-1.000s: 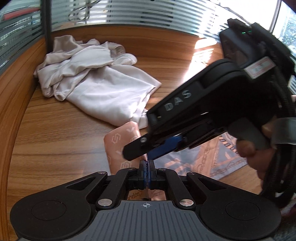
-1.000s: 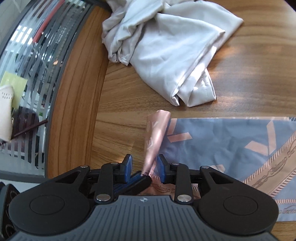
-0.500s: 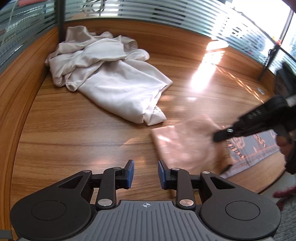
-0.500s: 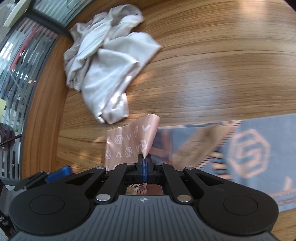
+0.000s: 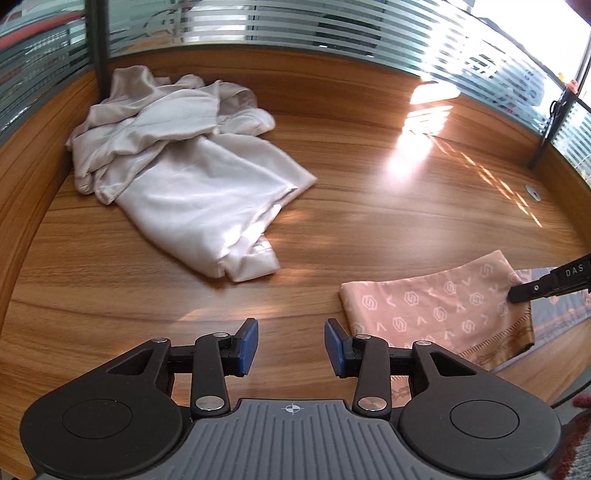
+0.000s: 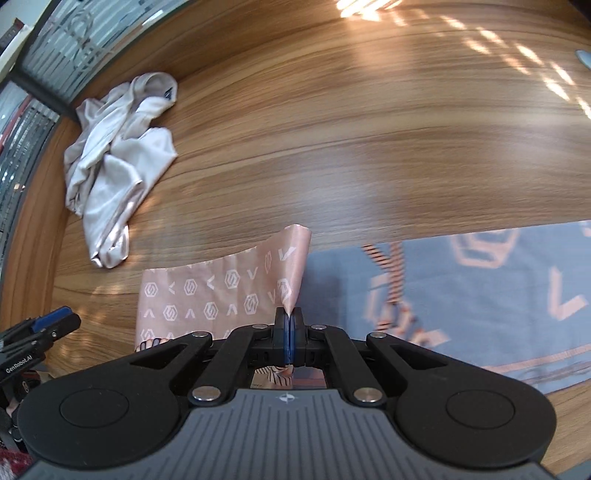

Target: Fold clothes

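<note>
A scarf [image 6: 221, 295], pink with hexagon and V marks on its underside and grey-blue on its face [image 6: 480, 288], lies on the wooden table. My right gripper [image 6: 289, 325] is shut on a lifted pink edge, which rises from the pads in a pointed fold. In the left wrist view the scarf [image 5: 436, 314] lies at the lower right with the right gripper [image 5: 517, 295] on its far corner. My left gripper [image 5: 291, 345] hovers over bare wood left of the scarf. Its jaws are opening with nothing between them.
A crumpled white garment [image 5: 192, 177] lies at the back left of the table [image 5: 369, 206], apart from the scarf; the right wrist view shows the same garment [image 6: 110, 173] at its left. Frosted striped glass panels [image 5: 295, 26] ring the table's far edge.
My left gripper let go of the scarf, opened and drew off to the left. My right gripper shut on the pink edge and carried it right, turning the pink underside over the blue.
</note>
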The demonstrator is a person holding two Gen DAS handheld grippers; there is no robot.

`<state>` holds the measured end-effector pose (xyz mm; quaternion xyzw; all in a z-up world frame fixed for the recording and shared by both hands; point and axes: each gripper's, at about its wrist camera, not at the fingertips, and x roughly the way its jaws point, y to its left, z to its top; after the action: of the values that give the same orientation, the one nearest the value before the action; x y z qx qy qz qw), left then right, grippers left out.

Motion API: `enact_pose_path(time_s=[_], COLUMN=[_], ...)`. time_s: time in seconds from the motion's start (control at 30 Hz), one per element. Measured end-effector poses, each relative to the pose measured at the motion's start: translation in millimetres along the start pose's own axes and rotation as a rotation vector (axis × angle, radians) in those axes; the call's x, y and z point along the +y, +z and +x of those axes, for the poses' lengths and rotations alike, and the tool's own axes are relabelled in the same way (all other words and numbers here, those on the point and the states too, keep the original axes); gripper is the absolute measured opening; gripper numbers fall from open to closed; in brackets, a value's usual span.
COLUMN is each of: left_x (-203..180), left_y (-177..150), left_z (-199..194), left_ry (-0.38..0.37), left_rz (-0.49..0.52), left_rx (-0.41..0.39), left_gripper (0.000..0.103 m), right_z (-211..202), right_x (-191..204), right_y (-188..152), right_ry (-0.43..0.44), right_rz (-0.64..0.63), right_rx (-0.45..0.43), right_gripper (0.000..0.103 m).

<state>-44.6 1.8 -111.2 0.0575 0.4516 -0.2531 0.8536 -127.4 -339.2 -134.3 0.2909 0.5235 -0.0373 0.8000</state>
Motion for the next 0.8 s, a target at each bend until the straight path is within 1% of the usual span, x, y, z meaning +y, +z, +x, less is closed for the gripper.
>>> enact_pose_path(time_s=[0.2, 0.43, 0.6, 0.8], left_x=[-53, -105, -134, -159], left_y=[7, 7, 5, 2], left_z=[8, 21, 30, 35], left_ry=[-0.001, 0.005, 0.010, 0.017], left_rz=[-0.004, -0.007, -0.010, -0.006], left_rx=[-0.008, 0.000, 0.006, 0.012], left_gripper=[0.044, 0.044, 0.045, 0.045], right_z=[-31, -63, -81, -97], right_x=[-61, -134, -180, -217], right_y=[9, 15, 16, 12], right_ry=[-0.031, -0.065, -0.080, -0.092], right_rz=[0.006, 0.019, 0.039, 0.060], right_rx=[-0.008, -0.019, -0.024, -0.030], right_gripper=[0.001, 0.001, 0.001, 0.001])
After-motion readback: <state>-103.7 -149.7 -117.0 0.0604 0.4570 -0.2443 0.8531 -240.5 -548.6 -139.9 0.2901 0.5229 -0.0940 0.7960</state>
